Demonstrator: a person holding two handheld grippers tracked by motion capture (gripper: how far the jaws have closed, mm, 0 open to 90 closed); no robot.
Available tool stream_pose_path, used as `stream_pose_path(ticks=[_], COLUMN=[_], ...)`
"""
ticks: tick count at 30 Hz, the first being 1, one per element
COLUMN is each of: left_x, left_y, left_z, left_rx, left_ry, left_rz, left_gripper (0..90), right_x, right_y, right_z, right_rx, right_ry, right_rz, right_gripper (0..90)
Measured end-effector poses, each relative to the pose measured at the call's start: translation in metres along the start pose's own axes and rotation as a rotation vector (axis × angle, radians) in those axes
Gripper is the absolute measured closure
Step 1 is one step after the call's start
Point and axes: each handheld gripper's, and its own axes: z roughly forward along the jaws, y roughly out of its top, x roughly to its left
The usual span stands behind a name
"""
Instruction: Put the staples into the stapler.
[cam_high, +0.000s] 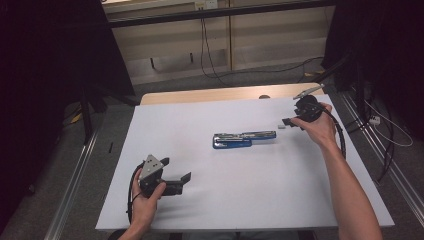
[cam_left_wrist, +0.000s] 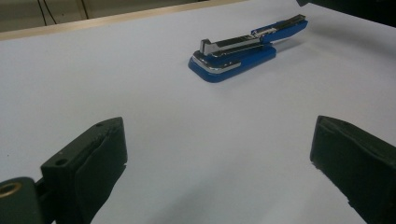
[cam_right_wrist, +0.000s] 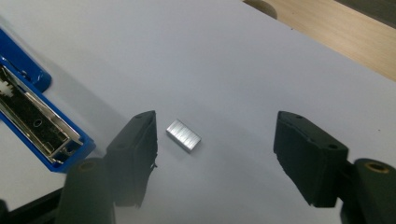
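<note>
Your right claw stands wide around the staple block, lying at three o'clock of the opened blue stapler on the table. Likely next: lower and close. Your left claw waits wide at seven o'clock.

Blue stapler (opened flat) on white table
</note>
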Motion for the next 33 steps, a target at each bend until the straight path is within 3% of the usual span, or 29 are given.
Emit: stream_pose_path(ticks=[5, 10, 12, 33], left_x=[-0.001, -0.001, 0.000, 0.000], left_y=[0.000, 0.000, 0.000, 0.001], left_z=[0.000, 0.000, 0.000, 0.000], left_rx=[-0.001, 0.002, 0.004, -0.010], left_ry=[-0.006, 0.002, -0.001, -0.003], left_rz=[0.004, 0.006, 0.010, 0.015], left_gripper=[4.0, 4.0, 4.1, 4.2], right_x=[0.002, 0.008, 0.009, 0.007], right_y=[0.001, 0.001, 0.002, -0.001], right_z=[0.009, 0.019, 0.024, 0.039], right_rx=[0.043, 0.065, 0.072, 0.102], right_ry=[0.037, 0.046, 0.059, 0.101], right_rz=[-0.041, -0.046, -0.075, -0.093], right_gripper=[40.6, 42.5, 47.6, 65.7])
